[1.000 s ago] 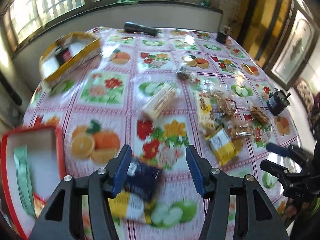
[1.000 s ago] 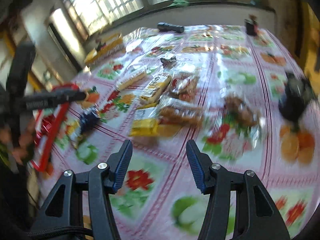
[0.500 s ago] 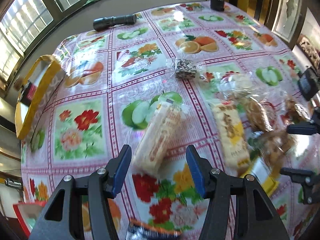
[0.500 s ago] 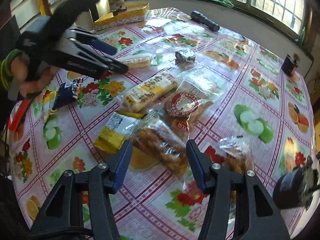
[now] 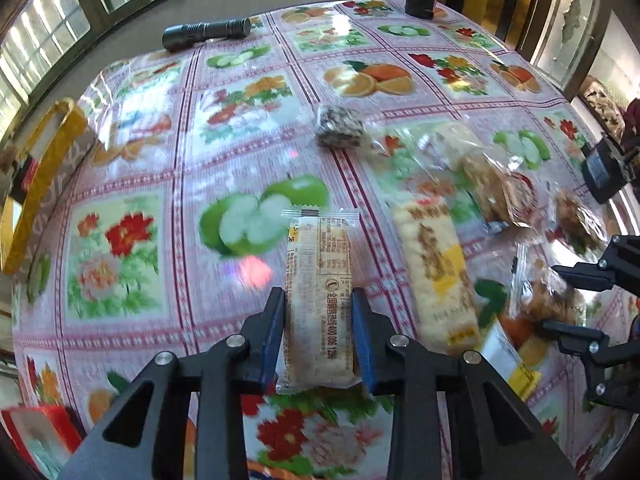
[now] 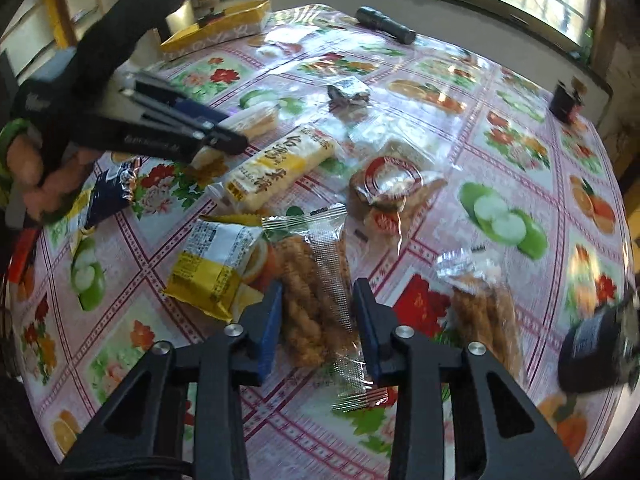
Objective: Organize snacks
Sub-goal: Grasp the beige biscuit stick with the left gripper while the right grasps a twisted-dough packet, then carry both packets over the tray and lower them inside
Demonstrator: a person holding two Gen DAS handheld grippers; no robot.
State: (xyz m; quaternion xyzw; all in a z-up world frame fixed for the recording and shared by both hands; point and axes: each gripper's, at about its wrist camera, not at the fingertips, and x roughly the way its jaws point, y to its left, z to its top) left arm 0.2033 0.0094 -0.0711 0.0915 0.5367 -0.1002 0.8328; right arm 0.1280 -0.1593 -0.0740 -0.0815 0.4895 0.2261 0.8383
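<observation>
The left gripper (image 5: 318, 334) has just been closing, and its blue pads now press both sides of a long pale cracker pack (image 5: 320, 292) lying near the middle of the fruit-print table (image 5: 132, 216). The right gripper (image 6: 318, 326) has also just been closing; its pads squeeze a clear bag of fried twists (image 6: 314, 280). That bag lies beside a yellow snack pack (image 6: 210, 268), near the table's front edge.
</observation>
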